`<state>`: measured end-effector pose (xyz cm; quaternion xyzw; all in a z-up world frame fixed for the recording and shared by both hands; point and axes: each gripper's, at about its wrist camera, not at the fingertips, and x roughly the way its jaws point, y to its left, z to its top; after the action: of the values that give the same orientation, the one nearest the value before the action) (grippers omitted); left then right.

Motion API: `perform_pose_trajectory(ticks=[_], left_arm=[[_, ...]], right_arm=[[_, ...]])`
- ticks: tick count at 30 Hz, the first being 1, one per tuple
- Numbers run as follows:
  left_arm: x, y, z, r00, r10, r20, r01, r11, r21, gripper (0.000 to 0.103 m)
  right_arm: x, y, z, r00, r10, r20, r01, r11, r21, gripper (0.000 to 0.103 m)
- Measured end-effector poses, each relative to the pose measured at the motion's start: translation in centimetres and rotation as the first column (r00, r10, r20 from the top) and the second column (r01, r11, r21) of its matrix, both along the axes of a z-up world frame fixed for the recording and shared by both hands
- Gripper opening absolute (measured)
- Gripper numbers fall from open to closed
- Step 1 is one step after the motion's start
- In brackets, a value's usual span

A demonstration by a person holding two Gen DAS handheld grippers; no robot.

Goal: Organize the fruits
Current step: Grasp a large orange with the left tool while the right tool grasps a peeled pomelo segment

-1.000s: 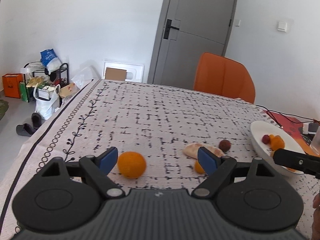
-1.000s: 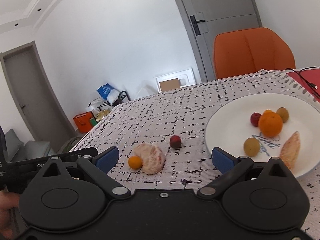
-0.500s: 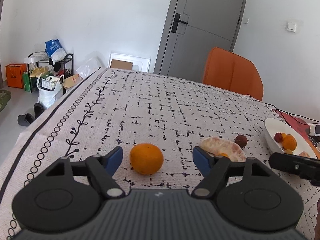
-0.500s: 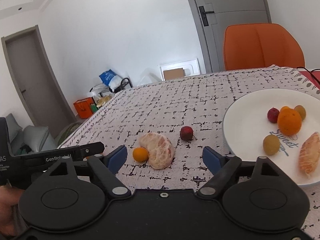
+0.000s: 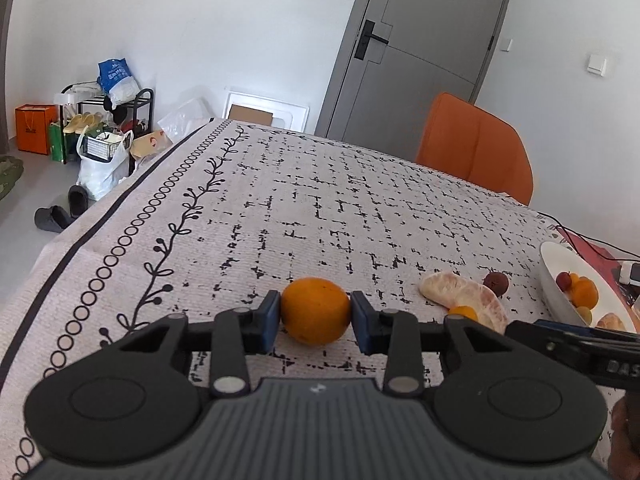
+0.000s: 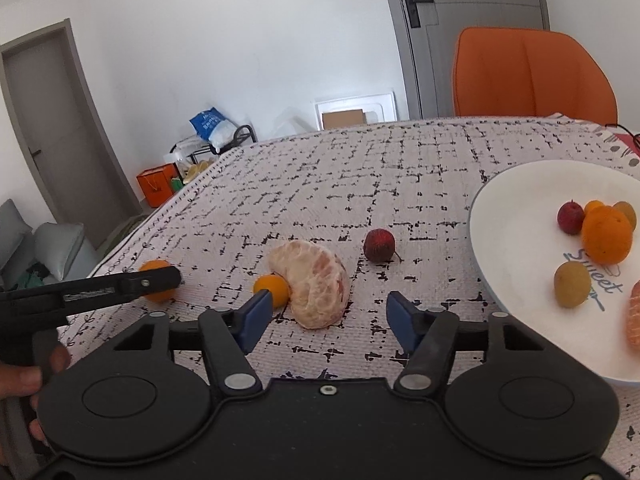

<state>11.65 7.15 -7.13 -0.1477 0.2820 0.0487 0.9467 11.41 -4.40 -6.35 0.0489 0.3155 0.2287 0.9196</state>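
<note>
A big orange [image 5: 315,308] rests on the patterned tablecloth, and my left gripper [image 5: 316,322] is closing on it, both blue pads touching its sides. My right gripper [image 6: 328,320] is closing too, its pads apart on either side of a peeled citrus piece [image 6: 312,280] without touching it. A small orange fruit [image 6: 272,289] lies against that piece on its left, close to the left pad. A dark red fruit [image 6: 379,245] sits a little farther back. The white plate [image 6: 516,208] on the right holds several fruits.
An orange chair [image 5: 476,152] stands at the table's far side before a grey door [image 5: 416,52]. A cable and red items [image 5: 588,248] lie beyond the plate. Bags and a shoe rack [image 5: 100,128] fill the floor on the left. A hand [image 6: 24,376] holds the left gripper.
The left jaws came together from wide apart onto the orange. The right jaws narrowed as the gripper moved in on the peeled piece, which now lies between them.
</note>
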Motion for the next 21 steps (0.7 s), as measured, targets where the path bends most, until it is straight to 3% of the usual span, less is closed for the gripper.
perform_pose_trajectory(ticks=[13,21], left_arm=[[-0.5,0.3,0.7,1.0,0.009,0.018,-0.009,1.0,-0.001,0.036],[-1.1,0.6,1.4,0.999,0.023,0.033,-0.023,1.0,0.006,0.036]], right_arm=[[1.0,1.4,-0.7,1.0,0.011,0.011,-0.01,0.998,-0.065,0.048],[1.6,2.4,-0.5,0.999,0.037,0.017,-0.035,0.995,-0.096,0.048]])
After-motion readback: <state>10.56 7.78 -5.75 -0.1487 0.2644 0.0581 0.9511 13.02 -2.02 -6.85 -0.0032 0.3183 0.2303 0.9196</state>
